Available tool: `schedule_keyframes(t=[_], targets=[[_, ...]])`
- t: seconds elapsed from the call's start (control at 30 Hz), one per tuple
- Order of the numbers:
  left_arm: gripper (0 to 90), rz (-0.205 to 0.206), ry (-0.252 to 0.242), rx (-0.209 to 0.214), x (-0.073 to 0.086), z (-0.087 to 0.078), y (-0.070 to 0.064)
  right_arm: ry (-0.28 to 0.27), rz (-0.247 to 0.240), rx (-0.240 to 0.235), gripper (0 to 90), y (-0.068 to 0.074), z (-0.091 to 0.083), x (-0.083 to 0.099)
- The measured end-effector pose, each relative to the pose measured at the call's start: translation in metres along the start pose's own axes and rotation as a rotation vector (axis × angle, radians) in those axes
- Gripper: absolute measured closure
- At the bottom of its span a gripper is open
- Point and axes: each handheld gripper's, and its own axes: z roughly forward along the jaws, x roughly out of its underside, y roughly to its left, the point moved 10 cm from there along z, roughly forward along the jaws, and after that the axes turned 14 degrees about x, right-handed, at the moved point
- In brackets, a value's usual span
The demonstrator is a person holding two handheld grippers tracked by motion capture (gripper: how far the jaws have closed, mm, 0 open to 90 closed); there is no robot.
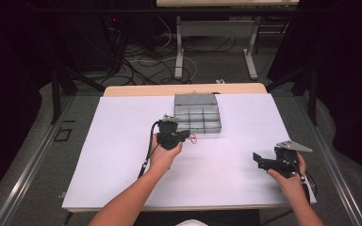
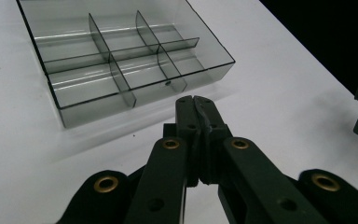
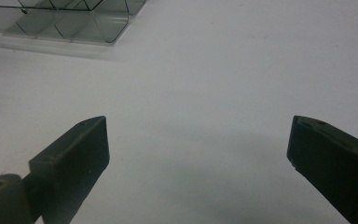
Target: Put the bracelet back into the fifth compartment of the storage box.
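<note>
A clear grey compartment box [image 1: 197, 100] stands on the white sheet at the table's far middle, its lid up at the back. My left gripper [image 1: 187, 135] hovers just in front of the box's near left corner. In the left gripper view its jaws are pressed together [image 2: 196, 100], with the box [image 2: 93, 103] just ahead. A tiny red thing [image 1: 193, 138] sits right at those tips; I cannot tell whether it is held. My right gripper [image 1: 257, 159] is open over bare sheet at the near right, nothing between its fingers [image 3: 198, 140].
White sheet [image 1: 122, 155] covers the tabletop, wide and bare on the left and in the middle. A small dark speck [image 2: 168, 84] lies in one near compartment. The box's corner [image 3: 107, 35] shows far up left in the right gripper view. Table legs and cables lie beyond the far edge.
</note>
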Motion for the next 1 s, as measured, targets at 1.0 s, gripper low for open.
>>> schedule_keyframes(t=[1.0], targets=[[90.0, -0.031, -0.021, -0.013, -0.039, 0.020, 0.008, 0.013, -0.004, -0.013, 5.6, 0.000, 0.002, 0.002]])
